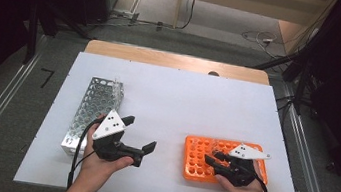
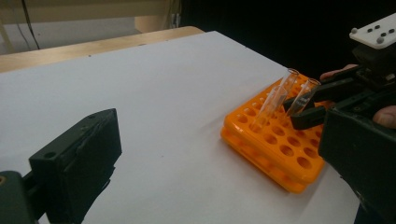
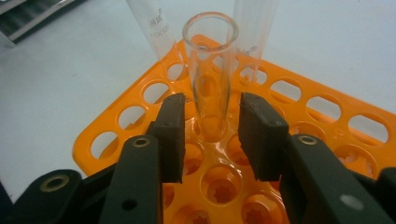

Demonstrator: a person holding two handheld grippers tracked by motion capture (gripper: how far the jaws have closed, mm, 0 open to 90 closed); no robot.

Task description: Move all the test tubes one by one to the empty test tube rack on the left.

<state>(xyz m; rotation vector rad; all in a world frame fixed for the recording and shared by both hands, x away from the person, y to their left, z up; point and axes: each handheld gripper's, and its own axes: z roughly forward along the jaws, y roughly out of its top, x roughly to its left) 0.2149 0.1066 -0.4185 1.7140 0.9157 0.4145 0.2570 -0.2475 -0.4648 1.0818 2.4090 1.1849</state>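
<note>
Glass test tube (image 3: pixel 210 74) stands in a hole of the orange tube rack (image 3: pixel 327 126), leaning toward twelve o'clock in the right gripper view, between the right gripper (image 3: pixel 212 133) pads. Those jaws are partly drawn in, with a sliver of gap showing at nine and three o'clock of the tube. Two more tubes rise behind at eleven and one o'clock. Left gripper (image 1: pixel 139 134) hovers with jaws spread, well apart from the rack, beside the metal rack (image 1: pixel 93 110) on the white table (image 1: pixel 182 103).
</note>
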